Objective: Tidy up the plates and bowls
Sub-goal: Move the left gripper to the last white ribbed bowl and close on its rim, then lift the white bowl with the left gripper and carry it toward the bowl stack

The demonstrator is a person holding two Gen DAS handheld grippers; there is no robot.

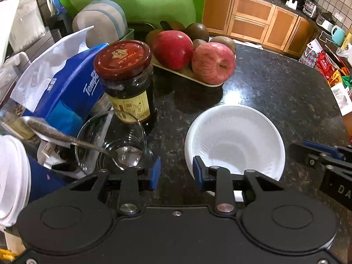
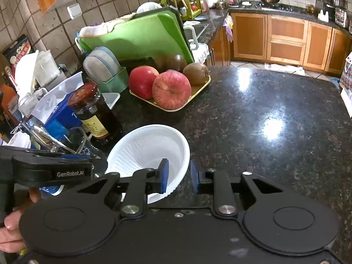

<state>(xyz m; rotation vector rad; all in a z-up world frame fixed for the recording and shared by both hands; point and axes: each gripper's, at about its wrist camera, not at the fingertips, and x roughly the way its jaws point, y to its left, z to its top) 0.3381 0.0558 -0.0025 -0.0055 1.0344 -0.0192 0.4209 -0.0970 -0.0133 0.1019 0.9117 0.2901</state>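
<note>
A white ribbed bowl [image 1: 235,140] stands upright on the dark granite counter [image 1: 275,88]; it also shows in the right wrist view [image 2: 149,149]. My left gripper [image 1: 177,172] is open and empty, with its right finger just over the bowl's near left rim and its left finger outside the bowl. My right gripper [image 2: 179,177] is open, its jaws straddling the bowl's near right rim, one finger inside and one outside. A stack of white plates or bowls [image 1: 11,180] sits at the far left edge of the left wrist view.
A dark jar with a red lid [image 1: 126,79], a glass with a spoon [image 1: 110,145] and a blue tissue pack [image 1: 66,92] crowd the left. A tray of apples and kiwis [image 1: 193,59] sits behind. A green cutting board [image 2: 140,35] and lids in a green rack [image 2: 103,66] stand further back.
</note>
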